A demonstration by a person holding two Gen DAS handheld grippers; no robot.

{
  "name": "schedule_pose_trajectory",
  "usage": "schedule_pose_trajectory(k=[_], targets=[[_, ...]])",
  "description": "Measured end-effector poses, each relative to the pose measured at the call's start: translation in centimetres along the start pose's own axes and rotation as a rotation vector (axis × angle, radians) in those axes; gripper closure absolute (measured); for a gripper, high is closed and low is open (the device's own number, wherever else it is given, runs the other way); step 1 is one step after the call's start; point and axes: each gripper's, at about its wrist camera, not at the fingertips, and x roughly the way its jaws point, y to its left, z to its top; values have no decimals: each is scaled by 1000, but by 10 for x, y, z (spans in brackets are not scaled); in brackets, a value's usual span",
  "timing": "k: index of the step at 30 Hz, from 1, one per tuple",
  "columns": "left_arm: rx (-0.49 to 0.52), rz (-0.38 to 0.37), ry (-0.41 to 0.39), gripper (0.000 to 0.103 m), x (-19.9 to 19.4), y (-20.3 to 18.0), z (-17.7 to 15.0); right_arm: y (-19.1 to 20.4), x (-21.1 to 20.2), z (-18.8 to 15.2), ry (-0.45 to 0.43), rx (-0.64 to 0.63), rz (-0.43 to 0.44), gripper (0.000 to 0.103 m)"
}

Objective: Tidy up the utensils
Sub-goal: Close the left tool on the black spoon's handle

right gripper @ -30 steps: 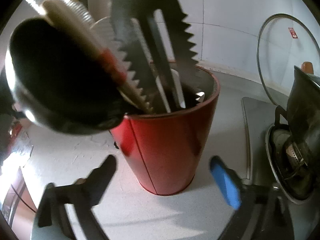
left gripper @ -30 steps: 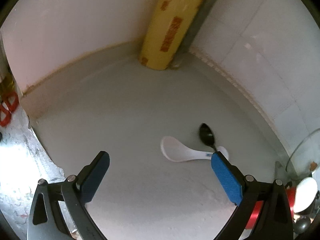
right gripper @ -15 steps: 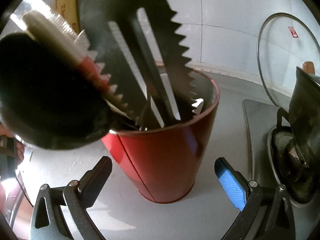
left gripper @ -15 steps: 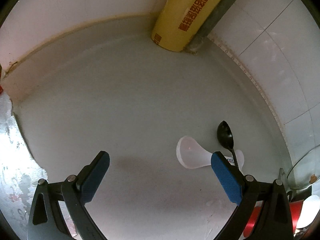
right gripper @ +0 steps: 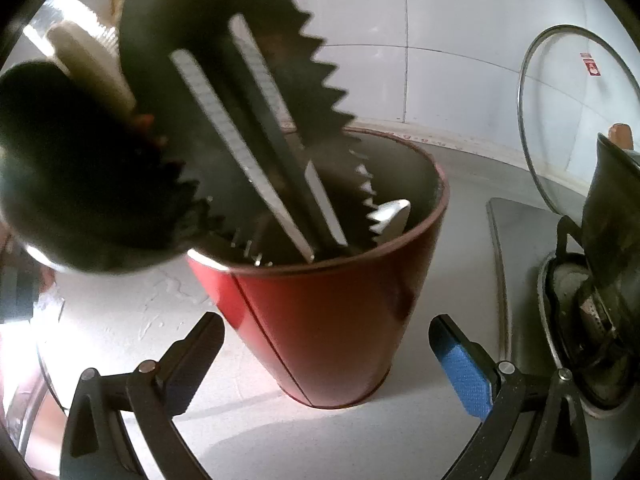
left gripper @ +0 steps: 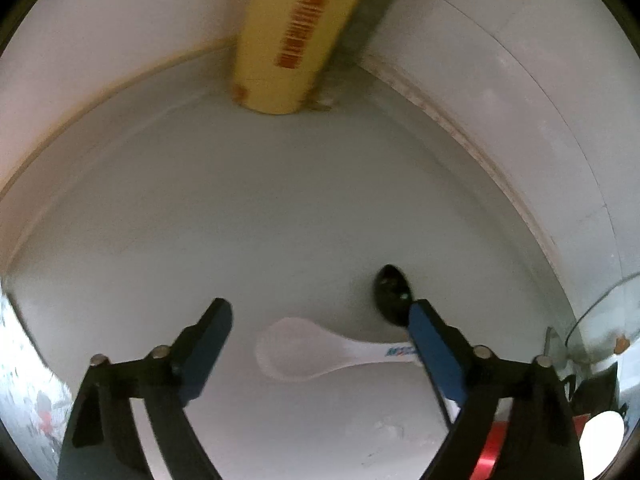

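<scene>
- Only in the left wrist view: white spoon [left gripper: 320, 350] flat on the worktop [left gripper: 260, 220], between the closing, still untouching jaws of the left hand-held gripper [left gripper: 320, 328]; black spoon [left gripper: 392, 292] just beside.
- Only in the right wrist view: red utensil holder [right gripper: 340, 312], right hand-held gripper [right gripper: 328, 344] spread wide before it, stove edge near.

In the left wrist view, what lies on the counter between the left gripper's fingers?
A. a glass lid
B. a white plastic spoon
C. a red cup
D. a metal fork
B: the white plastic spoon lies flat on the counter between the fingers of the closing left gripper, untouched.
</scene>
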Motion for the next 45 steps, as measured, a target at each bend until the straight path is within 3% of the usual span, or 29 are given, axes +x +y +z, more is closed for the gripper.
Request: schedule_pose_trajectory(k=[11, 27, 39, 45], targets=[[51, -36, 99, 48, 28, -24, 10, 8, 0, -4, -3, 5, -6, 0], [77, -25, 89, 50, 47, -35, 10, 12, -3, -9, -8, -2, -10, 0], [68, -19, 106, 90, 54, -37, 2, 15, -4, -11, -4, -14, -15, 0], [32, -55, 62, 98, 49, -32, -1, 17, -4, -13, -2, -19, -10, 0]])
